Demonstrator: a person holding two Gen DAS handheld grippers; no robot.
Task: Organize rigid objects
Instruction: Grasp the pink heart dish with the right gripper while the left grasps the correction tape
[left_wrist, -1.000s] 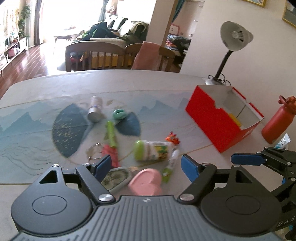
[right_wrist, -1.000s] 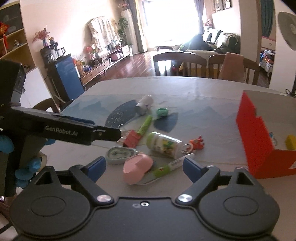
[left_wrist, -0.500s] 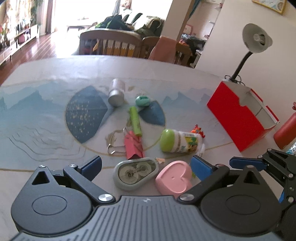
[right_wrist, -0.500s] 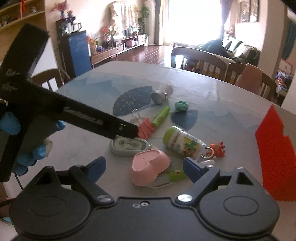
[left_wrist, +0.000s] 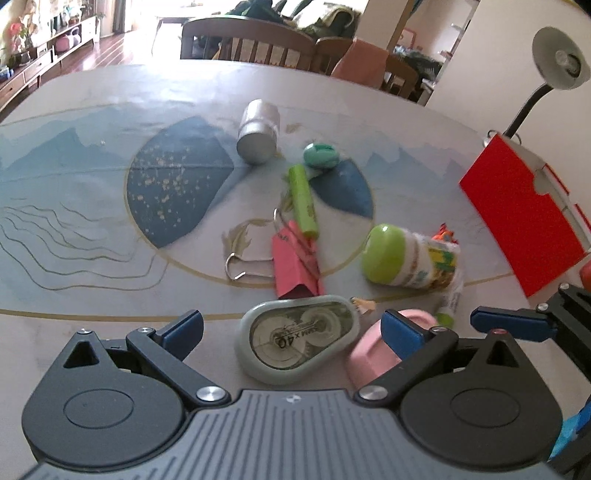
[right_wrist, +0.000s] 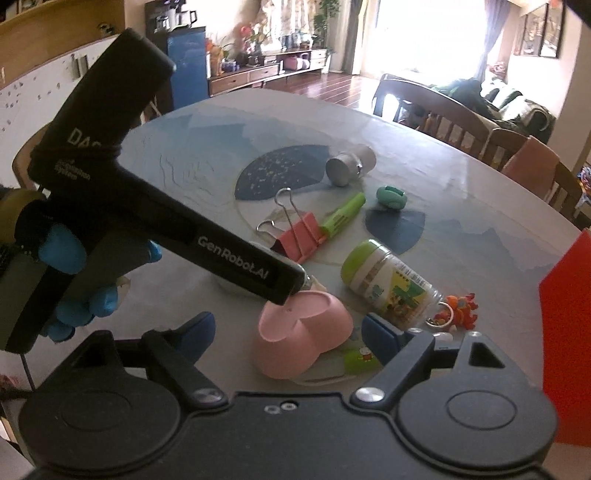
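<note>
Left claw spread open w/ the tape dispenser lying between its tips on the surface. Right claw also open, around the pink heart box, just right of the dispenser. Binder clip just beyond dispenser; red box well off to its right.

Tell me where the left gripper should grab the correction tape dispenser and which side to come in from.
Judging by its pose, grip the correction tape dispenser across its two long curved edges, near the wide rounded end. It lies flat on the table with its clear face up, so come from above. The left gripper is open and brackets it already. Watch the right finger, close to the pink heart box.
</note>
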